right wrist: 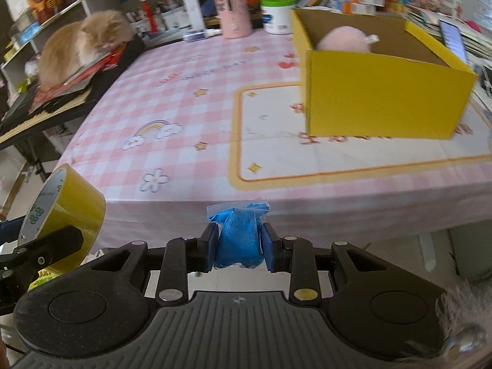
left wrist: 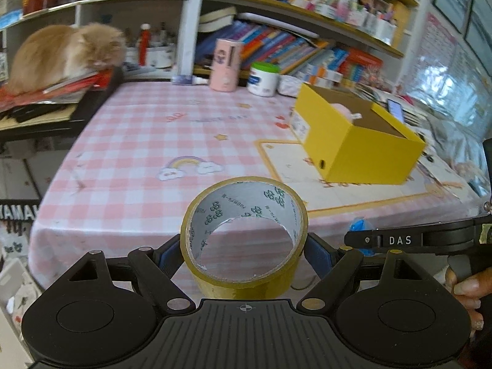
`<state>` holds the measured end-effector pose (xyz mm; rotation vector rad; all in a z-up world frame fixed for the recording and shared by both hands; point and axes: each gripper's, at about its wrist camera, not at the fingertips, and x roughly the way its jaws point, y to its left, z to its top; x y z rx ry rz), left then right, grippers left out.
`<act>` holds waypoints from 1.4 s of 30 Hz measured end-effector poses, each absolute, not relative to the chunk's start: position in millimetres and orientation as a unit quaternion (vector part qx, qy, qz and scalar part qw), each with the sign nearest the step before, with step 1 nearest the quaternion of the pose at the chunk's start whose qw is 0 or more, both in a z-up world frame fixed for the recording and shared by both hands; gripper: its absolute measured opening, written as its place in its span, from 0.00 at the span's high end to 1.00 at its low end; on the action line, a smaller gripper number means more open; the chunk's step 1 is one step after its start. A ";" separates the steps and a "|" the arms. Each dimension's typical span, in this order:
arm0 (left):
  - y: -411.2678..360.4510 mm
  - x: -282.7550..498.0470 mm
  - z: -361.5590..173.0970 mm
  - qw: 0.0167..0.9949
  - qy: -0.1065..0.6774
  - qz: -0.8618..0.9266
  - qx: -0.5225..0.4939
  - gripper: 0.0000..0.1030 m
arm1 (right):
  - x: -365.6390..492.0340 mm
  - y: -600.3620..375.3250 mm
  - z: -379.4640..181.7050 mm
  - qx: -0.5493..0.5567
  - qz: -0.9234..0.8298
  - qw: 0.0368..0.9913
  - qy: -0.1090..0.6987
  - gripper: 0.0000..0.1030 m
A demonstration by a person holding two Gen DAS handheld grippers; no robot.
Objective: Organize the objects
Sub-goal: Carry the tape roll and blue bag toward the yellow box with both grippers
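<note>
Tape roll [left wrist: 246,233], stiff and light, is clamped across its rim by the left gripper [left wrist: 246,255]; a soft blue bag [right wrist: 240,236] is squeezed mid-body by the right gripper [right wrist: 240,247], yellow box [right wrist: 384,101] at one o'clock.

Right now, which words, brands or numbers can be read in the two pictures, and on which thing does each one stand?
"DAS": white letters on the right gripper, seen from the left wrist.
"YAMAH", cut off at the picture's edge: on a dark object beside the table.
Tablecloth: faint lettering, too blurred to read.
Tape roll: print inside the core, too small to read.
White jar, yellow box's label, book spines: unreadable.
</note>
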<state>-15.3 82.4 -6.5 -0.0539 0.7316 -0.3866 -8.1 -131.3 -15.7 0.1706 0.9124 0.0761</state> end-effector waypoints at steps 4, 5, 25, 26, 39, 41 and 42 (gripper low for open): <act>68.4 -14.0 -7.4 0.909 0.357 -0.214 -0.018 0.19 | -18.0 -145.3 -15.8 0.089 0.012 0.893 0.442 0.73; 64.3 -13.2 -7.7 0.907 0.357 -0.221 -0.016 0.19 | -19.8 -148.9 -16.1 0.091 0.006 0.892 0.443 0.73; -23.4 -2.7 -7.9 0.882 0.362 -0.302 0.032 0.19 | -49.0 -230.8 -21.4 0.148 -0.084 0.880 0.443 0.73; -27.1 -1.9 -7.9 0.882 0.361 -0.301 0.032 0.19 | -47.9 -235.0 -21.0 0.149 -0.085 0.880 0.443 0.73; -74.3 17.4 0.3 0.891 0.350 -0.289 0.027 0.19 | -20.4 -282.3 -16.9 0.138 -0.068 0.881 0.448 0.73; -82.6 19.8 5.0 0.895 0.339 -0.289 0.026 0.19 | -15.2 -290.4 -15.6 0.137 -0.066 0.883 0.445 0.73; -86.5 21.5 7.5 0.897 0.334 -0.289 0.025 0.19 | -12.8 -294.6 -14.2 0.136 -0.065 0.885 0.441 0.73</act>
